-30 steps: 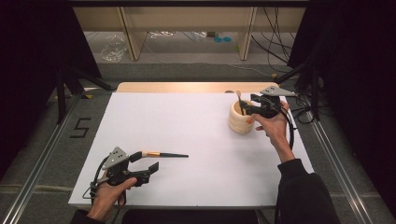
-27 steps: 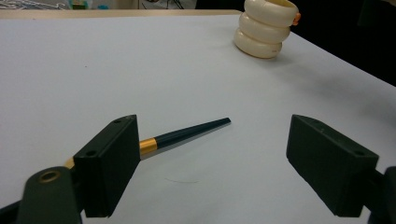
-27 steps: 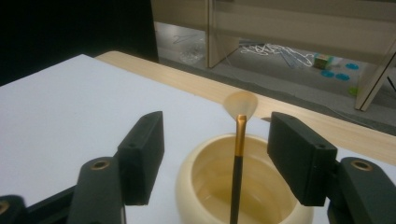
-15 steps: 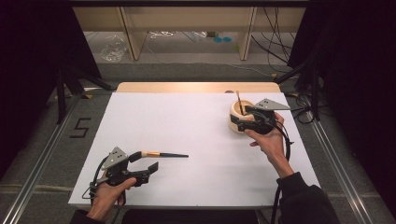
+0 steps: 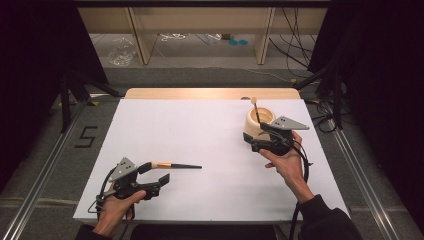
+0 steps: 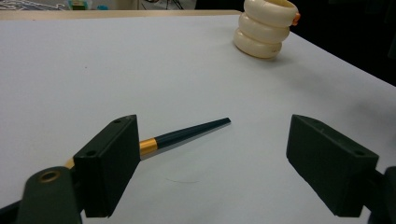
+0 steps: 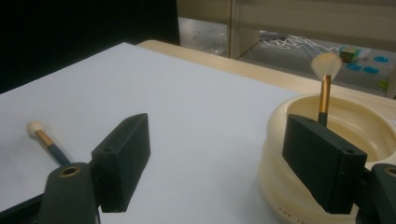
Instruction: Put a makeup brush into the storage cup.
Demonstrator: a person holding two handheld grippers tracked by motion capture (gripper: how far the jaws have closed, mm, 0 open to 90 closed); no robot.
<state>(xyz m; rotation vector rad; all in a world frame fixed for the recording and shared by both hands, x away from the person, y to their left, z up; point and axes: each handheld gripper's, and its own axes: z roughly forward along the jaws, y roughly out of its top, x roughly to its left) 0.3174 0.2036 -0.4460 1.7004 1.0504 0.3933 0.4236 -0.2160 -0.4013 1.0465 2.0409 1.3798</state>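
While one brush stood in the cup, step in hand: we judged that brush was put away and the next one was due.
Right gripper: its jaws had just been opening. They stood wide, with nothing between them, right beside the cup.
Left gripper: its jaws were wide apart too and gripped nothing.
Second brush: it lay flat on the white table at the near left. Its soft end was tucked by one jaw of the left gripper, and its dark pointed handle stuck out past it. We could not tell if the jaw touched it.
Cup: it stood at the far right of the table, well apart from the lying brush.
Next move: we thought the left gripper had to slide over, get both jaws around the thin handle, and squeeze.
Hard part: the brush was thin and lay flat, so the jaws had to go low.
Other things: a wooden board lay past the table, and cables lay on the floor.
In the way: the right gripper sat close to the cup, and the first brush stood in it.
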